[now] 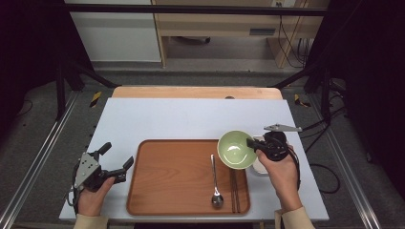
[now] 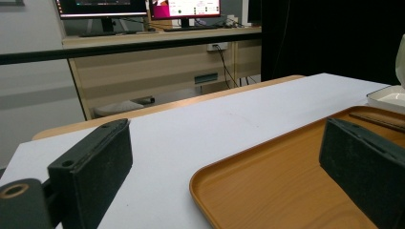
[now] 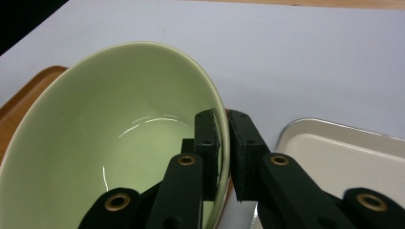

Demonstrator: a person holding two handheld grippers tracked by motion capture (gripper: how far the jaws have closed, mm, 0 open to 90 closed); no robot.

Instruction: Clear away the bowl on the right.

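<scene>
The pale green glazed ceramic bowl [image 1: 235, 149] hangs tilted over the far right corner of the brown wooden tray [image 1: 172, 181], pinched by its rim: the right gripper [image 3: 222, 143] has one jaw inside the wall and one outside, clamped on it, likely so the bowl can be carried one-handed. On the tray's right side lie a metal spoon [image 1: 215, 183] and dark chopsticks [image 1: 235, 190]. Just off that side sits a white shallow dish [image 3: 353, 162]. Left of the tray, the left gripper [image 1: 114, 160] waits, jaws apart, holding nothing.
</scene>
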